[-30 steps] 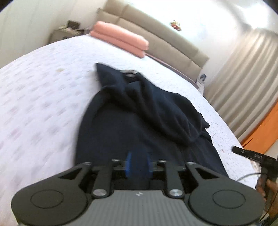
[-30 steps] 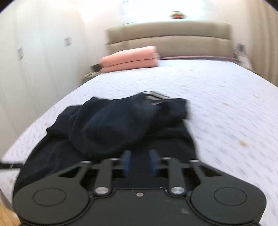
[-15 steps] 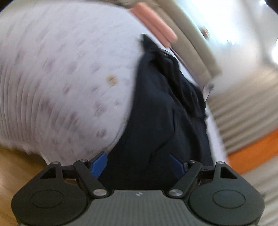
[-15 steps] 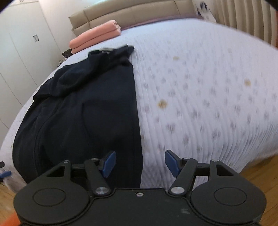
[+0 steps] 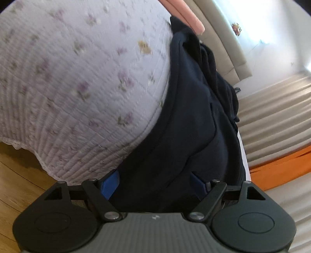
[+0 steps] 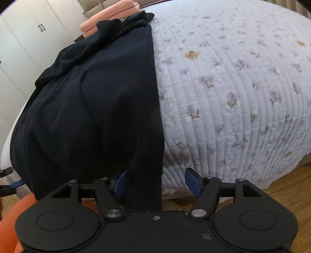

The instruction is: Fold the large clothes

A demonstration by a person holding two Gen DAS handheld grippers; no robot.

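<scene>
- The left gripper (image 5: 153, 182) points down at the foot edge of the bed, tilted so the bed runs diagonally across its view.
- Its jaws have just been opening and now stand wide; the hem of the dark navy garment (image 5: 186, 120) lies between the blue pads (image 5: 110, 182) without being pinched.
- The right gripper (image 6: 157, 183) also angles down at the bed's foot edge, at the garment's other lower corner.
- Its jaws have likewise just been opening and are spread wide: one blue pad (image 6: 121, 182) sits against the dark cloth (image 6: 93, 109), the other over the quilt's hanging edge, and nothing is clamped.
- The garment lies lengthwise on the quilted bedspread (image 6: 233, 87), stretched from the foot of the bed toward the headboard (image 5: 219, 39).
- Its lower end hangs over the mattress edge, just in front of both grippers.
- The near half lies fairly flat with long soft creases; the right wrist view shows one straight side edge along the quilt.
- The far end is bunched, with loose folds heaped on top.
- Beyond that end lie folded salmon-pink blankets (image 6: 108, 17), near the headboard.
- The bedspread is pale lilac with small flower prints and a few brownish marks.
- Wooden floor (image 5: 17, 175) shows below the bed, and white wardrobe doors (image 6: 29, 33) stand beside it.
</scene>
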